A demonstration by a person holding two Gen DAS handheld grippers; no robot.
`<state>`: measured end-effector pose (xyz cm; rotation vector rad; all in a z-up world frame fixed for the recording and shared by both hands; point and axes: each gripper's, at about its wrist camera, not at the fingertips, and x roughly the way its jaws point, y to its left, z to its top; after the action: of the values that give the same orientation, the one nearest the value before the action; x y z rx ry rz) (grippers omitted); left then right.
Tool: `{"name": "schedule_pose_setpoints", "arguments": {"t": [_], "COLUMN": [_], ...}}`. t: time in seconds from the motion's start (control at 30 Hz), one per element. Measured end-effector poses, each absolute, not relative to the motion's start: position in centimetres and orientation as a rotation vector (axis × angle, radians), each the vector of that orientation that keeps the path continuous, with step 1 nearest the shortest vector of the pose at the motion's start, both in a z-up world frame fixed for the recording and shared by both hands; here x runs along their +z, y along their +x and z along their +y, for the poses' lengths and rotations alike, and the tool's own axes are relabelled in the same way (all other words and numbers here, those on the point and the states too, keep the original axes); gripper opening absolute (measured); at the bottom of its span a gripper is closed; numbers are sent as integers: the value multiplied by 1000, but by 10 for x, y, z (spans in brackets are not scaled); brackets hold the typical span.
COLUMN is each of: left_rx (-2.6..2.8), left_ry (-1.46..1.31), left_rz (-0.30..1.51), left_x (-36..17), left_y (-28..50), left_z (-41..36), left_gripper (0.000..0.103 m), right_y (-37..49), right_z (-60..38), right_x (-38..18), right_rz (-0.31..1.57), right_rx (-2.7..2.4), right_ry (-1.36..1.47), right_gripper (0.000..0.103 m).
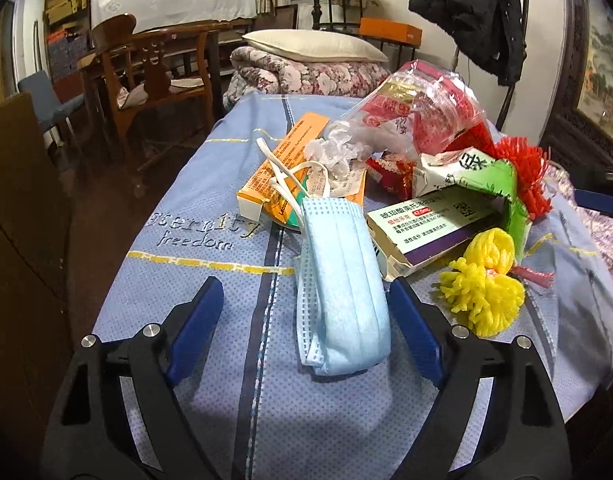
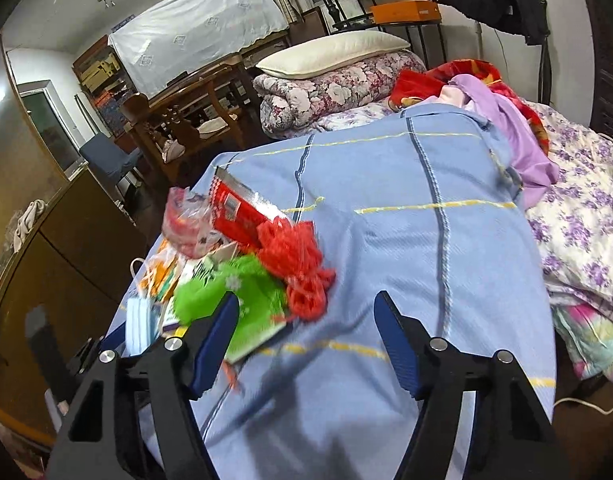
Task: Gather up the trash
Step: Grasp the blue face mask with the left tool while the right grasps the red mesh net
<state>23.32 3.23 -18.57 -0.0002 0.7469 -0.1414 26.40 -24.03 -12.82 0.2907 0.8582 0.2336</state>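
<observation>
Blue face mask (image 1: pixel 342 280) lies lower centre between the gaping left gripper (image 1: pixel 306 300); closing on it comes next, while the right gripper (image 2: pixel 306 312) hangs apart, empty.

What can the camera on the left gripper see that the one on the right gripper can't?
Only the left wrist view shows the yellow pom-pom and the black coat, with the left gripper open around the blue face mask. Only the right wrist view shows the lilac garment and the open right gripper. Both show the mask, the trash pile, the blue blanket and the white pillow.
</observation>
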Motion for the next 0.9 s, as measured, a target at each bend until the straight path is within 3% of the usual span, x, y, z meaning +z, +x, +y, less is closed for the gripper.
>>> {"name": "schedule_pose_setpoints", "arguments": {"t": [0.23,0.27,0.3,0.47,0.57,0.63,0.8,0.9], "left_rx": [-171,-173,-176,-170,-156,-154,-215,-220], "left_ry": [-49,-52,-56,-55,-61,-71,-80,-69], "left_rz": [730,730,729,734,738,745,783,788], "left_x": [-184,-184,-184,-183,-181,-180,-176,-171], "left_y": [231,231,231,232,233,232,226,217], "left_z": [38,39,40,39,41,44,42,39], "left_gripper": [84,84,84,83,77,71,33,32], "right_y": [298,302,305,295,279,265,243,230], "right_z": [-227,-226,-226,-238,-250,-260,-277,-288], "right_x": [-140,-143,-146,-134,-121,-115,-116,-117], "right_rz": [881,889,900,851,824,814,822,824], "right_rx": [226,225,230,221,212,199,175,167], "right_ry": [270,272,279,322,330,339,354,374], "right_gripper": [64,50,27,27,27,27,27,27]}}
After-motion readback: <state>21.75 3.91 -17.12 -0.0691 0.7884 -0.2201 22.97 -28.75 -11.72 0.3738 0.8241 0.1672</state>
